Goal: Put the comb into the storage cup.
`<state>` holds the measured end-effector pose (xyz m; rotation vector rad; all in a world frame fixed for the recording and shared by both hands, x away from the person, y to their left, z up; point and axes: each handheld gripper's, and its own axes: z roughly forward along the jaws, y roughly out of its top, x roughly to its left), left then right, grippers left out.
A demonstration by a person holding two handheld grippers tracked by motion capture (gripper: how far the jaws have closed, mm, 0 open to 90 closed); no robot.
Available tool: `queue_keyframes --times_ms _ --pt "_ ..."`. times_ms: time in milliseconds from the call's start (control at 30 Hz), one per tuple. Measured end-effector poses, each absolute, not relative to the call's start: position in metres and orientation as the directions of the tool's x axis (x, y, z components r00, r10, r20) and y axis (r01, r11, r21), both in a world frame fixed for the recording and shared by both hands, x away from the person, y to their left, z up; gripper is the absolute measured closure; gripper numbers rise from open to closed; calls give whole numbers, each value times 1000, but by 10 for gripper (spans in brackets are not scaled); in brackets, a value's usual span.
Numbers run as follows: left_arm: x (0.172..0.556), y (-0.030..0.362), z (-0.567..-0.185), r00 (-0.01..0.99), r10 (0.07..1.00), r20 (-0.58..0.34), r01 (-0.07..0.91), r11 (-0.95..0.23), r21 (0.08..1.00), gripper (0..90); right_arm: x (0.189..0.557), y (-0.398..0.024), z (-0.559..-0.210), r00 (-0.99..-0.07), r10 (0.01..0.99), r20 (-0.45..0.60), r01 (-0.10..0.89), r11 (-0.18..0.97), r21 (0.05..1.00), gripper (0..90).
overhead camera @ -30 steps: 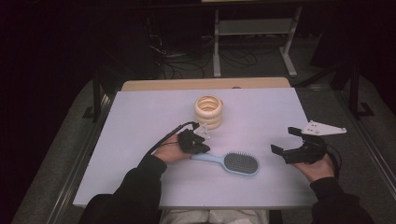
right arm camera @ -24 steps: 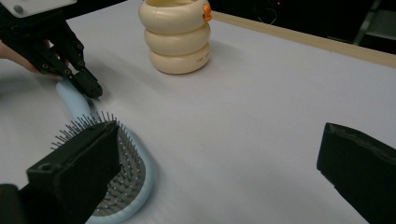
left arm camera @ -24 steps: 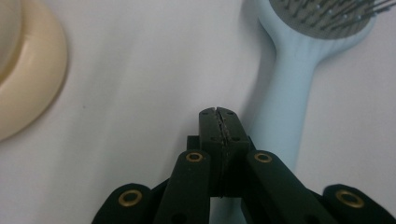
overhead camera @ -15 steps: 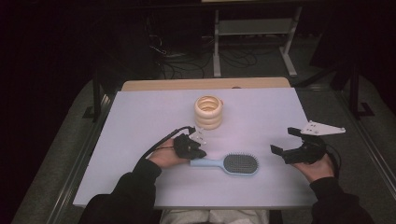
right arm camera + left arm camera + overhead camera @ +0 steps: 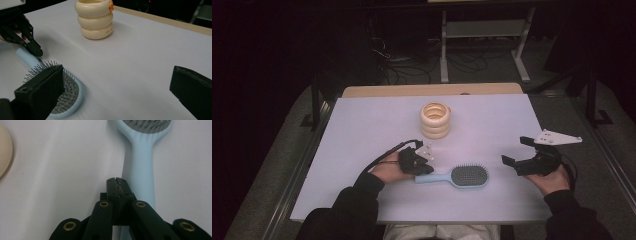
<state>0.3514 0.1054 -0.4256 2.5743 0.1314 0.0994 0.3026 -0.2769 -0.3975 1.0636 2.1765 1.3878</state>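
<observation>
Dim workshop surrounds the white-topped bench [image 5: 362,125]. From above, we note the light-blue plastic hairbrush [image 5: 462,176] lying flat between both grippers. Left gripper [image 5: 117,185]: fingers together beside the handle, empty. Right gripper [image 5: 117,87]: fingers apart. We judge the brush light, stiff; grip the handle.

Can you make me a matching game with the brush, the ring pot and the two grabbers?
Things:
1. hairbrush
2. ringed holder
3. left gripper
4. right gripper

Descriptions:
A. cream, stands upright at the middle of the table
B. fingers spread wide apart, nothing between them
C. light blue, lies flat with bristles up
D. fingers pressed together, beside the brush handle

Pairs: 1-C, 2-A, 3-D, 4-B
</observation>
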Motion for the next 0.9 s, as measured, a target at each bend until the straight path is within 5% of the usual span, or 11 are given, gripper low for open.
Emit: queue_keyframes --times_ms 900 --pt "344 106 -418 997 60 39 35 -883 467 900 302 -277 -397 -664 740 102 403 240 883 0"
